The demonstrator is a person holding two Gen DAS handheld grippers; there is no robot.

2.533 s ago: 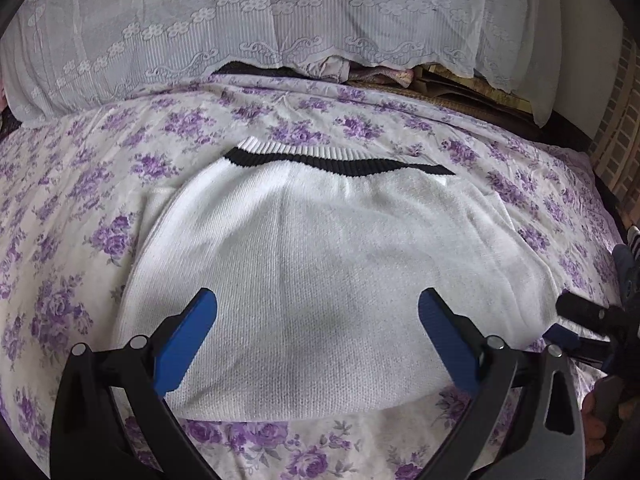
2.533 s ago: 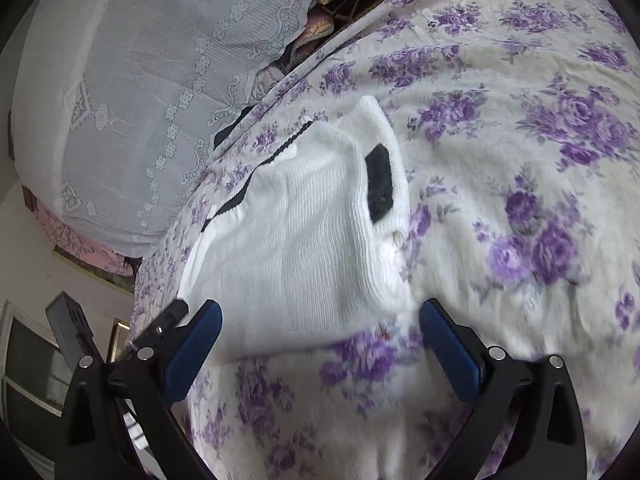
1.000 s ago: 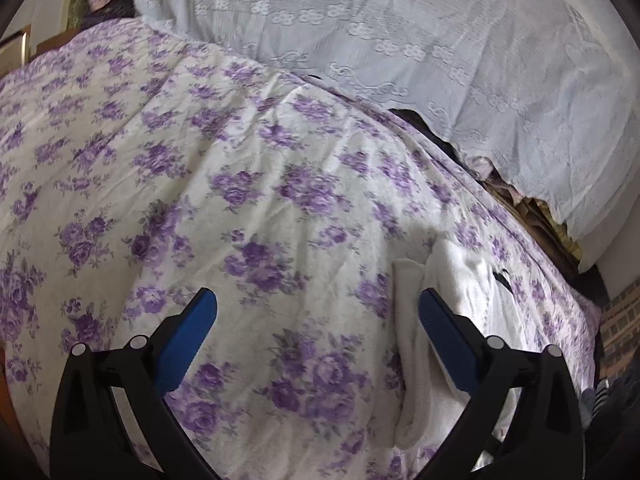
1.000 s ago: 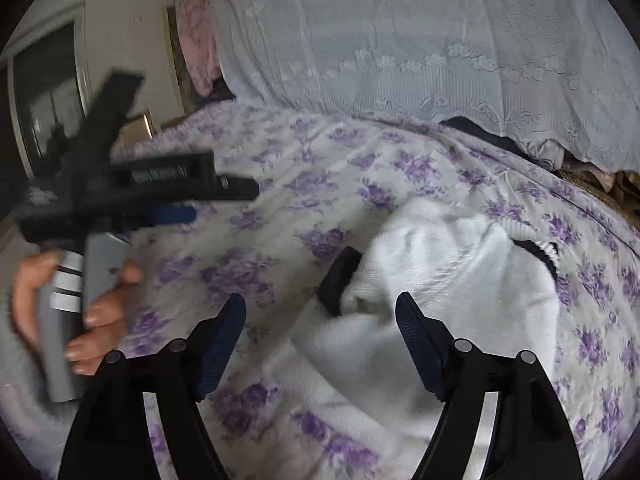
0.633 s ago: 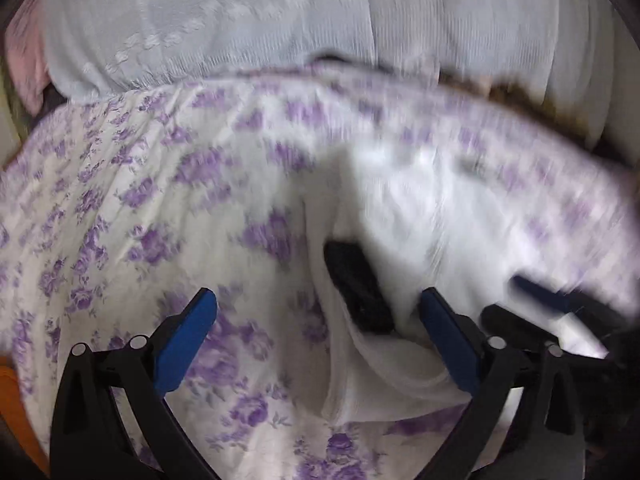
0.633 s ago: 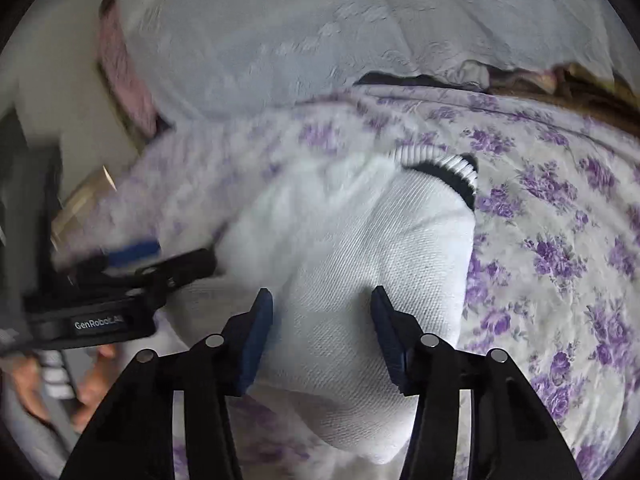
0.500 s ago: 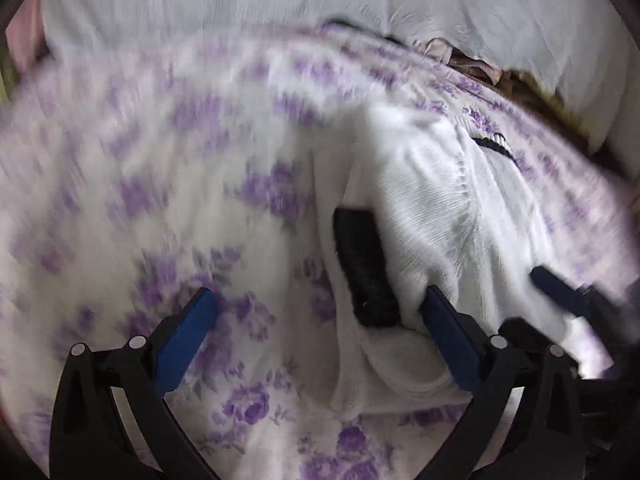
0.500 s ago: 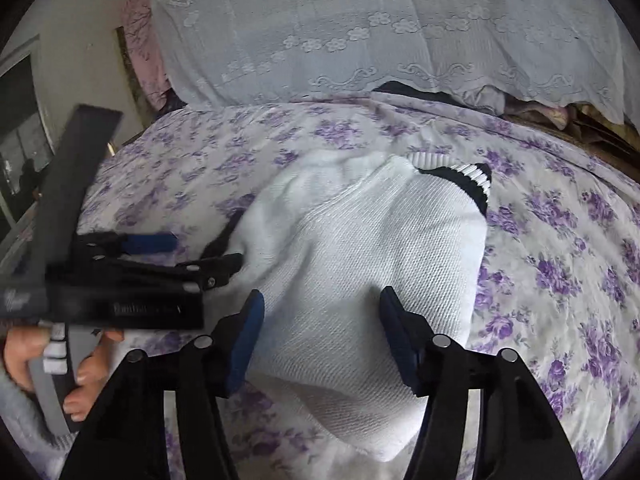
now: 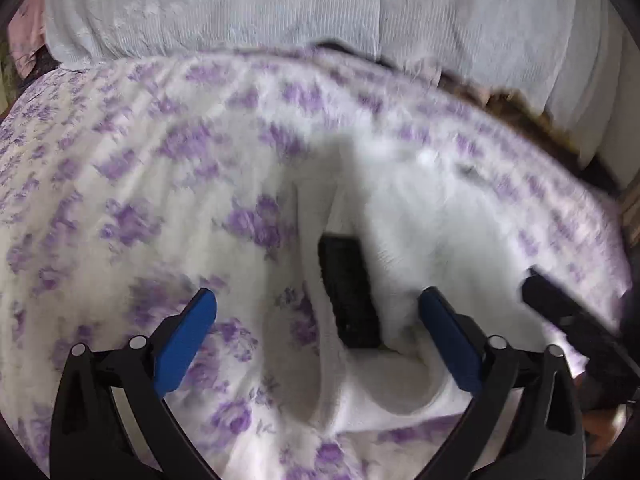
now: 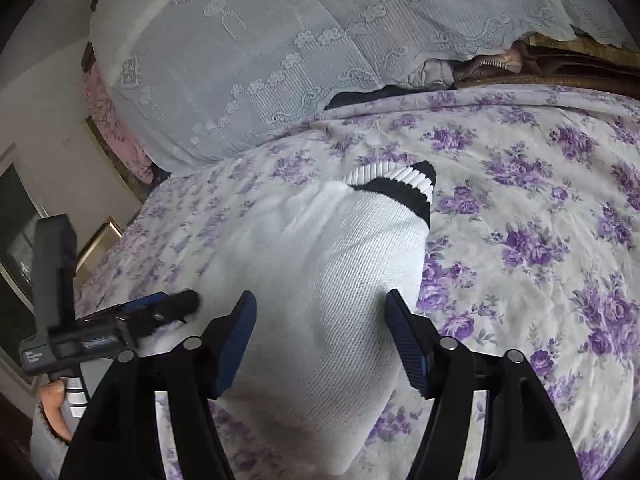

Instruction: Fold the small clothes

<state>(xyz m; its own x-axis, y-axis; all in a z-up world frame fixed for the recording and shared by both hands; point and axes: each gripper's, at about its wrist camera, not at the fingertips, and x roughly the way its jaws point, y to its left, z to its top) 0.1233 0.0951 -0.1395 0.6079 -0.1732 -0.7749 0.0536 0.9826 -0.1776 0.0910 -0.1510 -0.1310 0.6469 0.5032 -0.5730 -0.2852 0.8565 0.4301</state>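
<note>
Sweater (image 10: 320, 280) edge btwn right gripper (image 10: 320, 332) jaws just widening, left gripper (image 9: 316, 332) wide.

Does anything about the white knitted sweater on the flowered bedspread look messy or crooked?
Yes: the white knitted sweater lies bunched and lopsided, with a black-cuffed sleeve sticking out along one side instead of tucked flat.

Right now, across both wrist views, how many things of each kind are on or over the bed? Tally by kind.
White knit garment with black trim: 1
Grippers, left gripper and right gripper: 2
Floral bedsheet: 1
Pale lace cover: 1
Total: 5
</note>
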